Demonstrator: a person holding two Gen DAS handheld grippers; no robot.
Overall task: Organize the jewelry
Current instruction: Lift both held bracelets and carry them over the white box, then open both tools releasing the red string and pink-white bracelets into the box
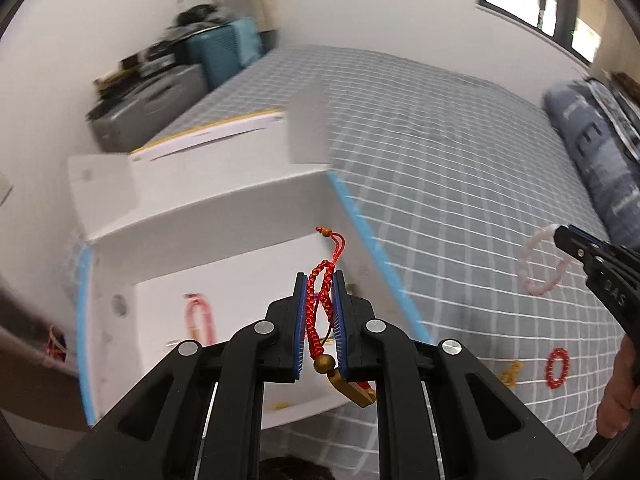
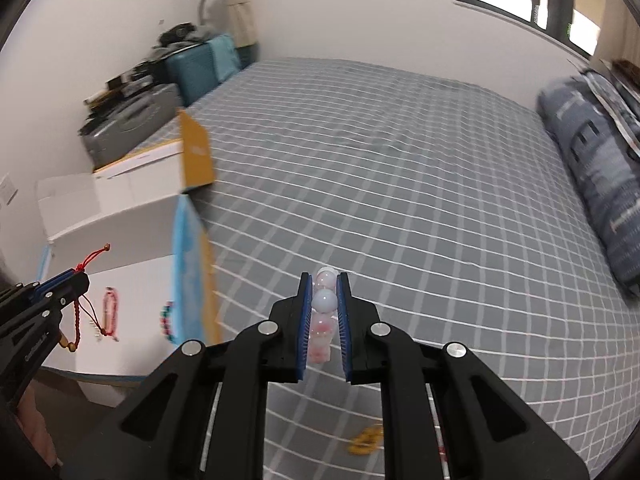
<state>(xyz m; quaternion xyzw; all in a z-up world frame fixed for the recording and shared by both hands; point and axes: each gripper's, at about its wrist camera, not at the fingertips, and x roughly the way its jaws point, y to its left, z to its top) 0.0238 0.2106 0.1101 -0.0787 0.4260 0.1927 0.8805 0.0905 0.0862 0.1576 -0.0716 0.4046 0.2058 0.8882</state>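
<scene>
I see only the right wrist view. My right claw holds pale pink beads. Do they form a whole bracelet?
Observer: Yes. In the left wrist view the pink bead bracelet hangs as a full ring from the right claw.
Operator: Is any other jewelry on the bed besides the yellow piece?
Observer: Yes, a small red ring-shaped piece lies beside the yellow piece on the checked bedsheet.
Operator: What hangs below the left claw?
Observer: The left claw is shut on a red braided cord bracelet; its gold bead hangs low.
</scene>
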